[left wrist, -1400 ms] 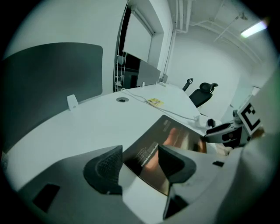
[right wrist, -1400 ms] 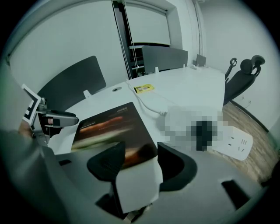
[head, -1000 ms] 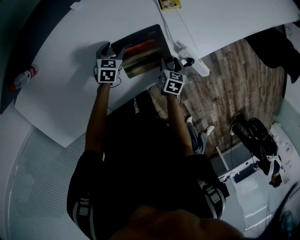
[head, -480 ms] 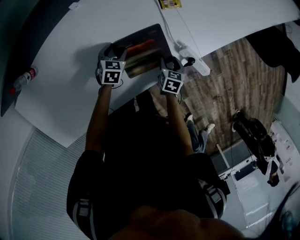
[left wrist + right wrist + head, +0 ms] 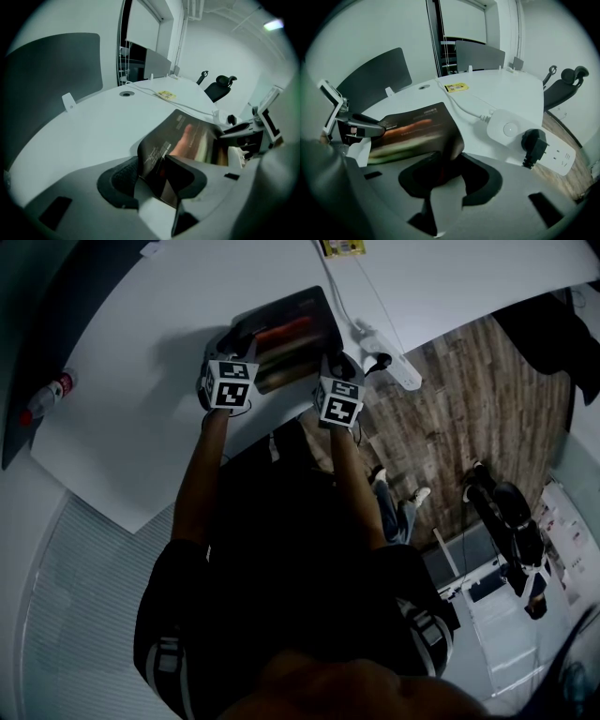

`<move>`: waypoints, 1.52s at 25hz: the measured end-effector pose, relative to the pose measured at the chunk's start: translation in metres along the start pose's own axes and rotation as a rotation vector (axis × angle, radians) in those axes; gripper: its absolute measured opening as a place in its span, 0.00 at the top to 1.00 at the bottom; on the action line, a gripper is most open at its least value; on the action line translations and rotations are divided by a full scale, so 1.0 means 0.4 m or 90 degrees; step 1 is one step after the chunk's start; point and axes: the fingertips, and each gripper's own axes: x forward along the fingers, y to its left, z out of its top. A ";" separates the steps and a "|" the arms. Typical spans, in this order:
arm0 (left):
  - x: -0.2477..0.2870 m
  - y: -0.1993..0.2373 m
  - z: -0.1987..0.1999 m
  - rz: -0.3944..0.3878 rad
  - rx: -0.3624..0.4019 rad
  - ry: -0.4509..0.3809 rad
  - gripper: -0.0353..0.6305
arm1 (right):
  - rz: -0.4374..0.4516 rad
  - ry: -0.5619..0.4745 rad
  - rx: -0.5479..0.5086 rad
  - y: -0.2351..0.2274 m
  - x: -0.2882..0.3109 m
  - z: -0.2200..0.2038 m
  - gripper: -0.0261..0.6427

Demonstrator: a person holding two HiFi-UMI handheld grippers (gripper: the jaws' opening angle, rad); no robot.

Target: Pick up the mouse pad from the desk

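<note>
Grasp step in hand: I noted the left gripper (image 5: 154, 174) and right gripper (image 5: 444, 172) closing on the mouse pad's (image 5: 292, 334) near corners, its edge curling off the desk (image 5: 131, 381). Next, I judged, came a firm grip, then an even lift.

We can read no word outright. The mouse pad (image 5: 187, 140) carries thin white print lines near one corner and a pale block of lettering at its far corner, all too small and blurred to spell out. A yellow card (image 5: 455, 87) on the counter (image 5: 506, 89) bears dark print, also illegible. One marker cube (image 5: 231, 383) and the other (image 5: 339, 401) show black-and-white square codes, no letters.
</note>
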 end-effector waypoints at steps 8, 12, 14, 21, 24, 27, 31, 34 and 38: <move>0.000 -0.018 -0.014 -0.026 -0.032 0.003 0.80 | -0.001 -0.003 -0.006 0.013 -0.004 0.003 0.81; 0.001 -0.035 -0.007 -0.027 -0.046 -0.015 0.88 | 0.002 -0.006 -0.006 0.011 -0.003 0.005 0.82; -0.004 -0.034 -0.006 -0.030 -0.056 -0.015 0.88 | 0.004 -0.004 -0.006 0.010 -0.006 0.005 0.83; -0.019 -0.051 -0.008 -0.052 -0.060 -0.014 0.89 | 0.012 -0.011 -0.005 0.016 -0.013 0.004 0.86; -0.026 -0.052 -0.002 -0.049 -0.060 -0.021 0.90 | 0.015 -0.013 -0.004 0.016 -0.017 0.009 0.87; -0.034 -0.060 -0.001 -0.053 -0.064 -0.022 0.90 | 0.022 -0.016 -0.002 0.018 -0.021 0.011 0.88; -0.047 -0.067 0.000 -0.054 -0.066 -0.027 0.90 | 0.030 -0.018 -0.002 0.022 -0.029 0.013 0.89; -0.059 -0.071 0.000 -0.053 -0.067 -0.030 0.90 | 0.035 -0.021 -0.003 0.026 -0.037 0.015 0.89; -0.074 -0.079 0.003 -0.049 -0.069 -0.034 0.90 | 0.042 -0.026 -0.006 0.028 -0.046 0.018 0.90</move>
